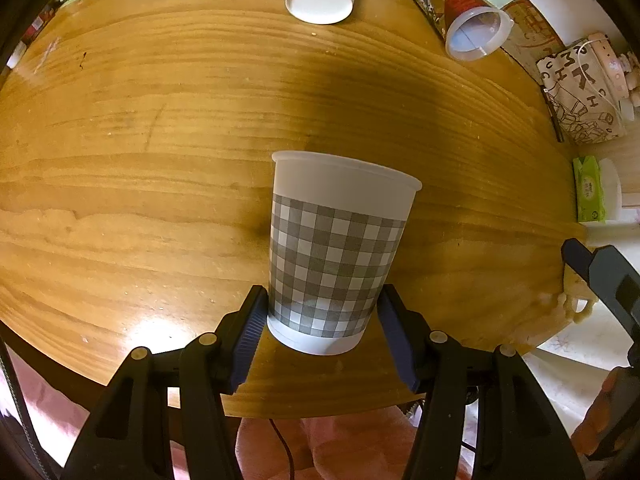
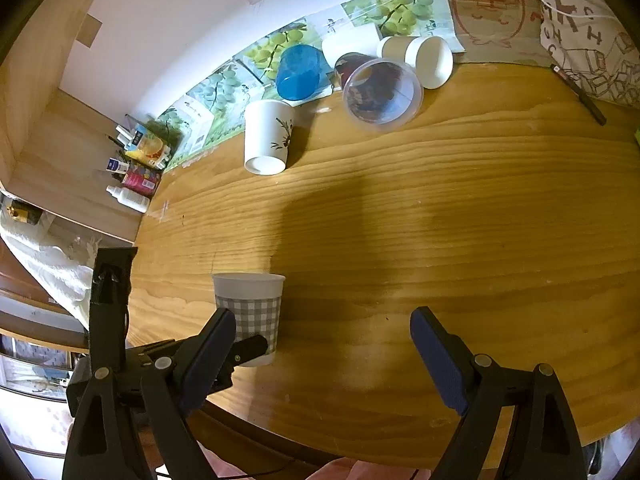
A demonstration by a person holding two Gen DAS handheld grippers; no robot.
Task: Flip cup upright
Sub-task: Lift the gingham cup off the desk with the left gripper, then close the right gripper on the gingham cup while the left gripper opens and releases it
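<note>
A white cup with a grey checked band stands upright, mouth up, on the wooden table near its front edge. My left gripper has its two blue pads on either side of the cup's lower part, touching it. The cup also shows in the right wrist view, with the left gripper's finger across its base. My right gripper is open and empty, to the right of the cup and above the table.
At the back of the table lie several cups on their sides: a white cup, a clear patterned cup, a blue cup and a paper cup. A printed cloth bag and a green tissue pack are at the right.
</note>
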